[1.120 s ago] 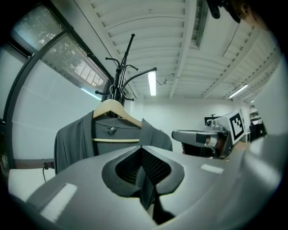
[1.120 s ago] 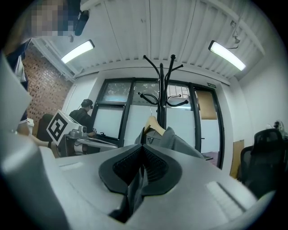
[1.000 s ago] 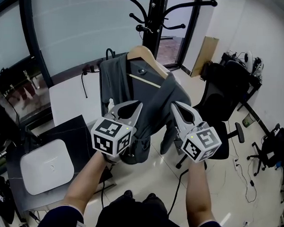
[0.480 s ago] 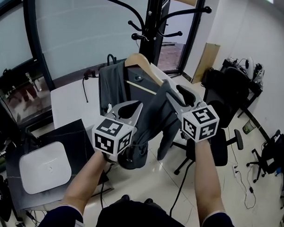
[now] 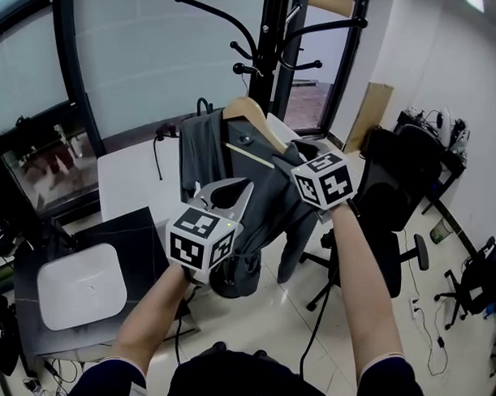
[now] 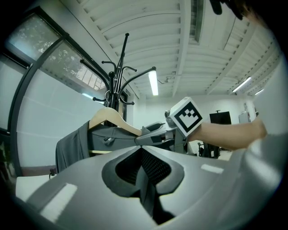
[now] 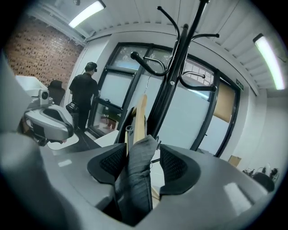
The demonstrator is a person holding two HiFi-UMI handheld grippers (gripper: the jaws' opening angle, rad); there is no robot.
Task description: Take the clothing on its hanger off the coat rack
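A grey garment (image 5: 264, 194) hangs on a wooden hanger (image 5: 247, 112) just below the hooks of the black coat rack (image 5: 274, 40). My left gripper (image 5: 224, 187) points up at the garment's lower front. In the left gripper view its jaws are shut (image 6: 144, 170) on a dark fold of the fabric. My right gripper (image 5: 297, 153) is at the hanger's right shoulder. Its jaws have just been opening and now stand apart (image 7: 143, 157). The cloth-covered end of the hanger (image 7: 140, 117) lies between the pads without being pinched.
A white table (image 5: 127, 173) stands behind the garment. A black stand carrying a white device (image 5: 82, 285) is at the lower left. An office chair (image 5: 386, 190) is to the right, with cables on the floor. A person (image 7: 85, 99) stands by the glass doors.
My right gripper has moved up and away from me to the hanger's shoulder, and its jaws have gone from shut to wide apart. The left gripper has stayed put.
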